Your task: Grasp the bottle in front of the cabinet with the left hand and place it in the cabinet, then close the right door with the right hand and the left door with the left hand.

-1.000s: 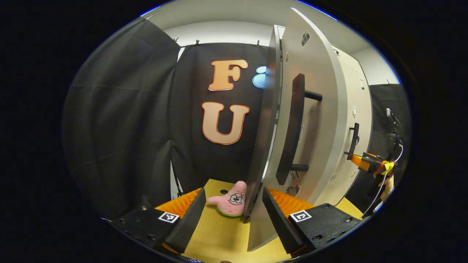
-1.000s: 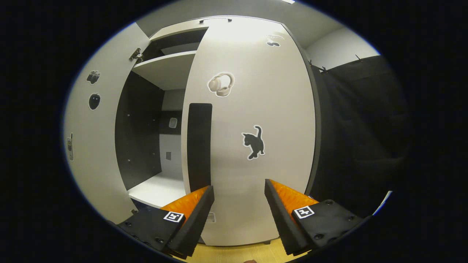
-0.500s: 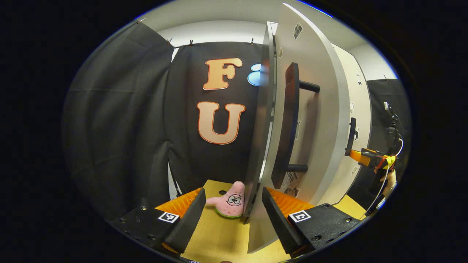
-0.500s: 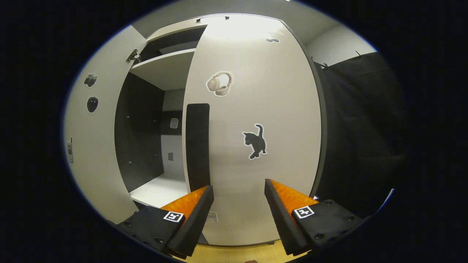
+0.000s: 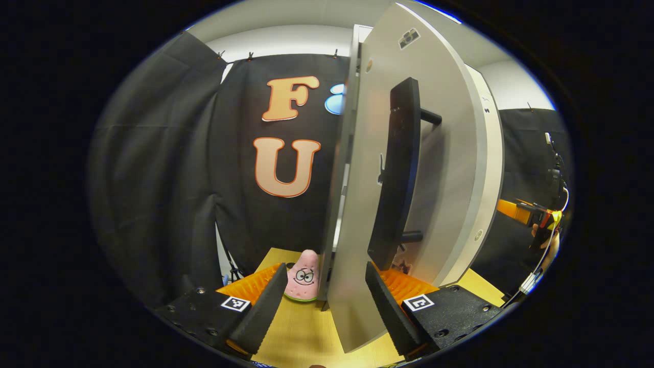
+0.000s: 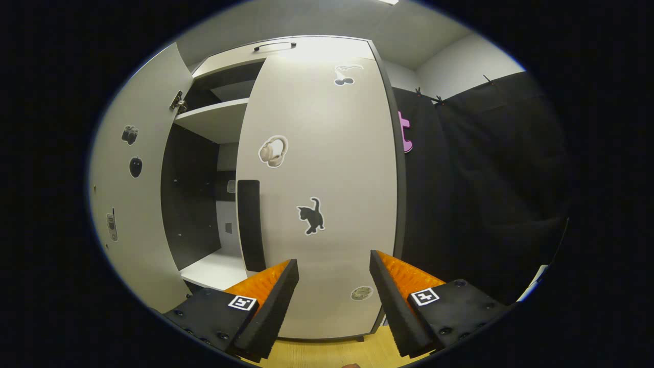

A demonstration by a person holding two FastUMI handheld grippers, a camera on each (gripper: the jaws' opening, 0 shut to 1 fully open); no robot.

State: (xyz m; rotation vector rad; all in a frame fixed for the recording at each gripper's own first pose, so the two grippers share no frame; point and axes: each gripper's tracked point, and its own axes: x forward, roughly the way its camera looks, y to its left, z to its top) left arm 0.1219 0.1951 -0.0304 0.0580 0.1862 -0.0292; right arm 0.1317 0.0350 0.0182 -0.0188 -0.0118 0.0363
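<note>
The left claw (image 5: pixel 323 301) gapes wide and holds nothing; the lower edge of the cabinet's left door (image 5: pixel 357 204) stands between its fingers, its dark bar handle (image 5: pixel 396 174) just above. A pink star plush (image 5: pixel 304 278) sits on the wooden worktop (image 5: pixel 301 335) beyond. The right claw (image 6: pixel 334 299) is open and empty before the closed right door (image 6: pixel 332 204). I cannot tell where the bottle is.

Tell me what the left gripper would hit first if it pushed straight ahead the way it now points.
Most likely the left door: the open left gripper points at the door's near edge, which stands between its fingers. Its black handle lies just to the right of that line. Depth is hard to judge in the fisheye view.
</note>
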